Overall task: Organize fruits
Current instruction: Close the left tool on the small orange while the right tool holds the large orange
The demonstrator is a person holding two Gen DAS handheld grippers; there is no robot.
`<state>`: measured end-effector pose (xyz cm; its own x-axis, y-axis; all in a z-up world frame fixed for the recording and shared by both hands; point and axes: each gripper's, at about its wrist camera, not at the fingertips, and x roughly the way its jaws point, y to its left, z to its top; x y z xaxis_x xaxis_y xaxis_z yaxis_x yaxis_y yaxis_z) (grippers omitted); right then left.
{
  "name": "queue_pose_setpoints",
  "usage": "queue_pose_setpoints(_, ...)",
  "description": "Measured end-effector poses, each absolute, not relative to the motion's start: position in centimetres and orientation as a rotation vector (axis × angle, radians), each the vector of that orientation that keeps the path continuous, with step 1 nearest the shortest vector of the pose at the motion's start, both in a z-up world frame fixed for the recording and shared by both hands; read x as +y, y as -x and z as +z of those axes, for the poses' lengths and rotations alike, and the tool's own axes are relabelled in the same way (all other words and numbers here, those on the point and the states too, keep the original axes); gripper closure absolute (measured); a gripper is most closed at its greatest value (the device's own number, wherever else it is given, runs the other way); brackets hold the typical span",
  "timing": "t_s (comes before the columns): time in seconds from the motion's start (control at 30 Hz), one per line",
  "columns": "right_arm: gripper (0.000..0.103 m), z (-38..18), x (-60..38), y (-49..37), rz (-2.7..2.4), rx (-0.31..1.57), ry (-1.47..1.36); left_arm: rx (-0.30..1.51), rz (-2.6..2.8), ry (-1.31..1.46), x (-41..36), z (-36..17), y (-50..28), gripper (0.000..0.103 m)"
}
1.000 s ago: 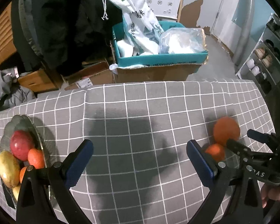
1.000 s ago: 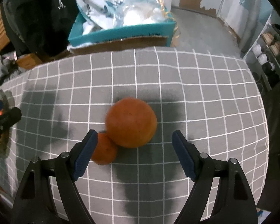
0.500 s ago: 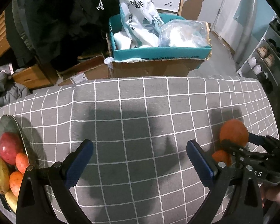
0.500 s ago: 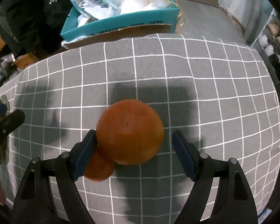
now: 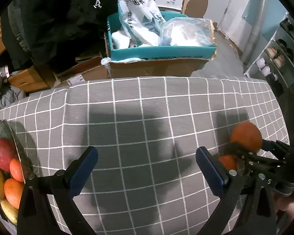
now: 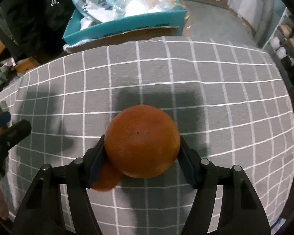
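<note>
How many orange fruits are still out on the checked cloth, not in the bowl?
2. The large orange sits between the right gripper jaws; the small orange lies against its left side, partly hidden. More may lie outside the views.

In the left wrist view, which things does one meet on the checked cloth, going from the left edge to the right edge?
Plate of fruit → left gripper, jaws open over bare cloth → small orange → large orange, held in the right gripper.

A large round orange (image 6: 142, 141) sits on the grey checked bench cloth (image 6: 215, 90), a smaller orange (image 6: 105, 180) touching its lower left; more fruit fills a dish (image 5: 2, 127) well apart.
</note>
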<state>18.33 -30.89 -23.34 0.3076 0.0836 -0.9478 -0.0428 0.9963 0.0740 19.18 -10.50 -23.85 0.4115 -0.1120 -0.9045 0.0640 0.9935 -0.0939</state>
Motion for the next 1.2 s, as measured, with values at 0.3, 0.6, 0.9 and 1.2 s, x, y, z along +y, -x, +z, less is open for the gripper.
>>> queue_pose_setpoints(0.3, 0.036, -21.4, -34.8, -16.1, -0.003, 1.204, -0.058, 1.152, -0.190, 0.054, -13.5, -23.8, -18.7, 0.002)
queue_pose_setpoints(0.6, 0.036, -21.3, -36.7, -14.0, -0.065, 1.191, -0.003, 1.168, -0.260, 0.014, -17.4, -24.3, -17.9, 0.002)
queue_pose_setpoints(0.9, 0.036, -21.6, -38.9, -12.1, -0.096, 1.201, -0.040, 1.209, -0.306, -0.010, -20.4, -25.9, -17.3, 0.003)
queue_pose_setpoints(1.2, 0.036, -21.9, -38.9, -11.8, -0.083, 1.207, -0.040, 1.243, -0.333, -0.024, -21.6, -27.0, -16.9, 0.043)
